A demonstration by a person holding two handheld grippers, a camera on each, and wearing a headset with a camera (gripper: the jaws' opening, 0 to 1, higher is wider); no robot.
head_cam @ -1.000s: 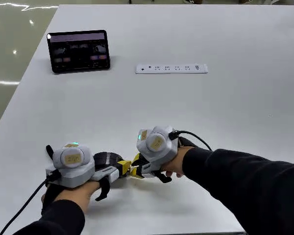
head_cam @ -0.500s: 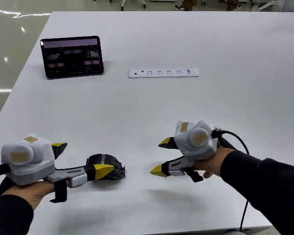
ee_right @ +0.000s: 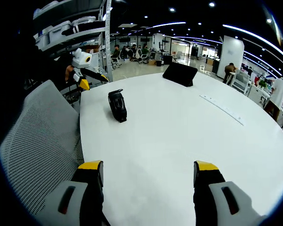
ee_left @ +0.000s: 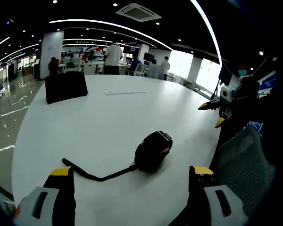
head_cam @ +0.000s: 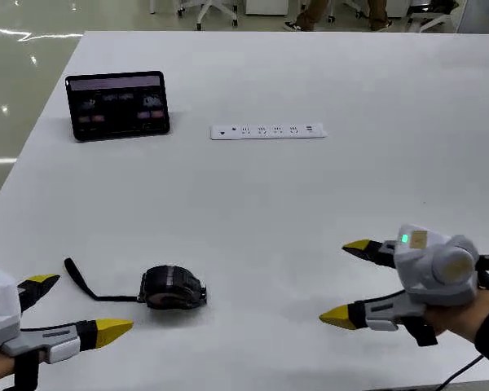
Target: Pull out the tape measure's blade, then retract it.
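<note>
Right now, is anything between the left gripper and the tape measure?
Nothing visible blocks it. The left gripper, open, faces the tape measure across bare table. Only the tape measure's own black strap lies there, trailing toward the gripper.

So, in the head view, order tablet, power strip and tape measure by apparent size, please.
1. tablet, largest.
2-3. Unsure: power strip is longer but thin; tape measure is bulkier, yet nearer the camera.
</note>
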